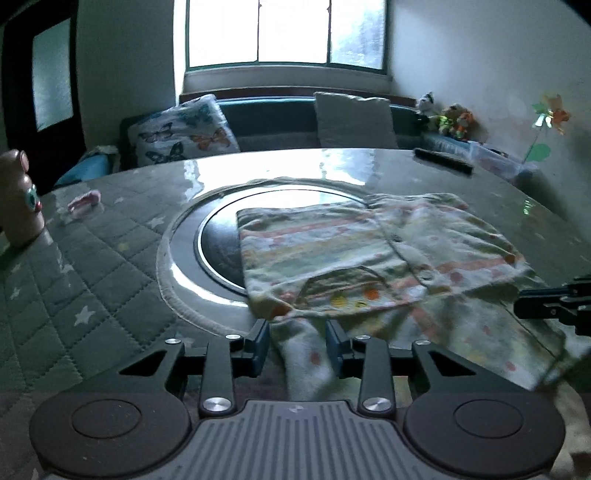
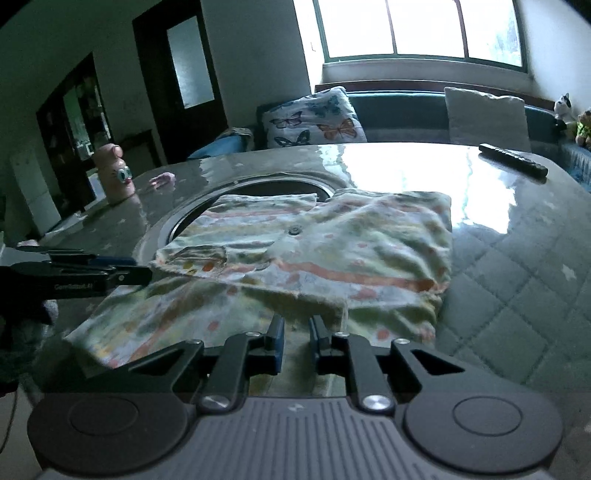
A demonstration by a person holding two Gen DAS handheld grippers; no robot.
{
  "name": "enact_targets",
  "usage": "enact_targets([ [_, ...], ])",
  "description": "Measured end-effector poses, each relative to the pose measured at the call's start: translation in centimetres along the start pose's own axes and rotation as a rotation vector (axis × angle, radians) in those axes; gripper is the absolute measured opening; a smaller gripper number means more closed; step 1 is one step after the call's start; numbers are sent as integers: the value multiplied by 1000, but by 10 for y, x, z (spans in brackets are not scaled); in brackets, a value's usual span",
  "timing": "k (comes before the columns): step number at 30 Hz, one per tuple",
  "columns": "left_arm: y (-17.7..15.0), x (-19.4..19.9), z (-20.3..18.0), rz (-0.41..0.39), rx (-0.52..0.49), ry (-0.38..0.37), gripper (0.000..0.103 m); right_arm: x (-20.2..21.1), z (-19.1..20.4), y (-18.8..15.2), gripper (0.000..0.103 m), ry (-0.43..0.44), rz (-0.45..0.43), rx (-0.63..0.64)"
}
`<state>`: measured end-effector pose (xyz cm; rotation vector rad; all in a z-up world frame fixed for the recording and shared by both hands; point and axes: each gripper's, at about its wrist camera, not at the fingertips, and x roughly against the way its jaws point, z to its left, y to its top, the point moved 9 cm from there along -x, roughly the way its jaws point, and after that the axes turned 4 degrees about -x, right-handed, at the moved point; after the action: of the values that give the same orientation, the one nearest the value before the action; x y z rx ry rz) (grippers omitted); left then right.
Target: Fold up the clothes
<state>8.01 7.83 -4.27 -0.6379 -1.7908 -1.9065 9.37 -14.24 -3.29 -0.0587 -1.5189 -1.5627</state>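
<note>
While the striped, dotted garment (image 1: pixel 373 254) lies partly folded across the middle of both views, its upper layer covers the right half of the dark round inset (image 1: pixel 218 243) in the table (image 1: pixel 110 266); a loose lower flap trails toward the bottom of each frame, blurred; a button (image 2: pixel 294 231) and a small pocket (image 1: pixel 340 291) show on the top layer. Left gripper (image 1: pixel 297 341): blue-padded fingers parted at bottom centre of the left wrist view, a strip of the cloth running between them, pads not pressed on it, so released; in the right wrist view it enters from the left edge, tip just beside the folded corner. Right gripper (image 2: pixel 296 341): fingers parted with a narrower gap, cloth edge just ahead of the tips, nothing clamped, released; seen at right edge of the left wrist view, near the flap. Pink bottle (image 2: pixel 116 173) stands upper left; remote (image 2: pixel 513 160) lies upper right on the glossy tabletop; butterfly cushion (image 2: pixel 314 122) behind the table, under the window (image 2: pixel 421 29).
</note>
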Motion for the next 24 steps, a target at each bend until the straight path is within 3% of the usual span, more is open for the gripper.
enact_targets([
  [6, -19, 17, -15, 3, -74, -11, 37, 11, 6, -16, 18, 12, 25, 24],
  [17, -45, 44, -2, -9, -91, 26, 47, 22, 1, -25, 18, 12, 10, 0],
  [24, -52, 65, -13, -29, -236, 47, 49, 29, -3, -27, 18, 3, 8, 0],
])
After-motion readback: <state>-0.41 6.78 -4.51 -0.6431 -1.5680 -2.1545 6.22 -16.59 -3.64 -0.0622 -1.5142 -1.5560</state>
